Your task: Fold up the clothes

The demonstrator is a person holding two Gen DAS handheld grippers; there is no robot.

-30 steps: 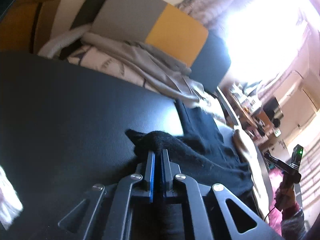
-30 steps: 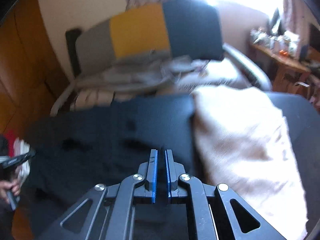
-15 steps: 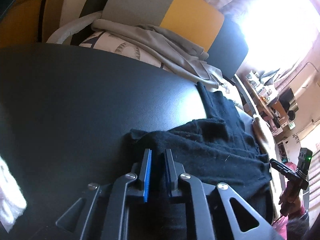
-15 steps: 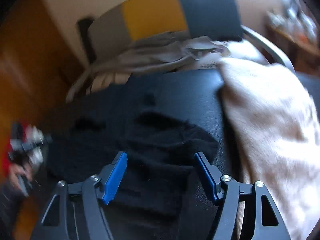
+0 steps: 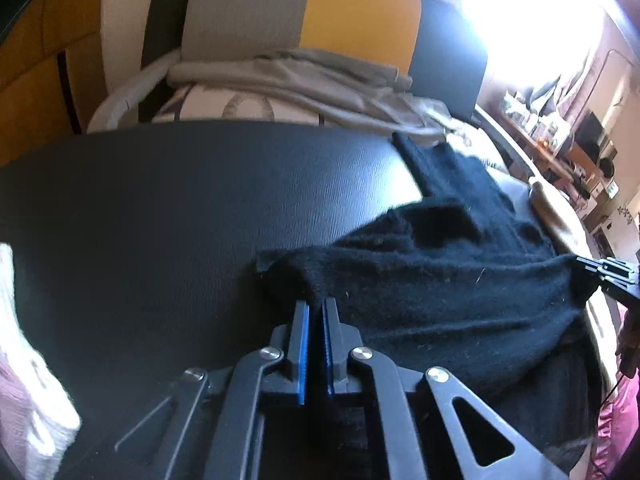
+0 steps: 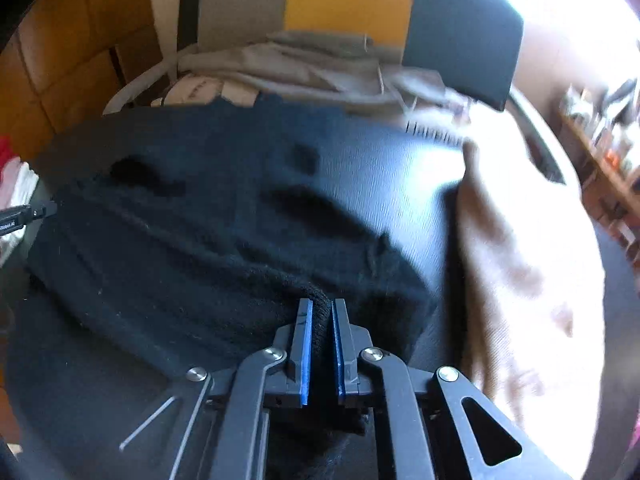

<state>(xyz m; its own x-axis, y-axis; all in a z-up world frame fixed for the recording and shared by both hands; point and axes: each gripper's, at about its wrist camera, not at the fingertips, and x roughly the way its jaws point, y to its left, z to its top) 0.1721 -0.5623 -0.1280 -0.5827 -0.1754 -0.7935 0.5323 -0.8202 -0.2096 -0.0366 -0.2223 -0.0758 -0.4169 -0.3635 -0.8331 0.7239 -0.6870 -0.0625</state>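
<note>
Now closing again on the right after gaping wide half a second ago, right tool (image 6: 320,308) pinching a thick rolled edge of the black knit garment (image 6: 192,248) between its blue pads. Holding on the left too, left tool (image 5: 315,308) clamping a raised corner of the same garment (image 5: 440,296), pads nearly touching with only a thin fold between, gripping more tightly than half a second ago. Stretching between both tools, garment lying bunched and partly lifted over the dark surface (image 5: 160,208), occupying the surface's right half in the left view and its left and middle in the right view. Showing at the edge of each view, the opposite tool's tip meeting the garment's far corner. Lying just beside the garment on its right, beige cloth (image 6: 520,248) spreading across the surface. Sitting at the near left corner, a white and pink fabric (image 5: 24,380). Piling beyond the far edge, grey clothing (image 5: 304,76) and a printed white piece (image 5: 240,108) resting on a chair, with its grey, yellow and dark backrest (image 5: 300,8) rising behind. Glaring at far right, bright window light.
</note>
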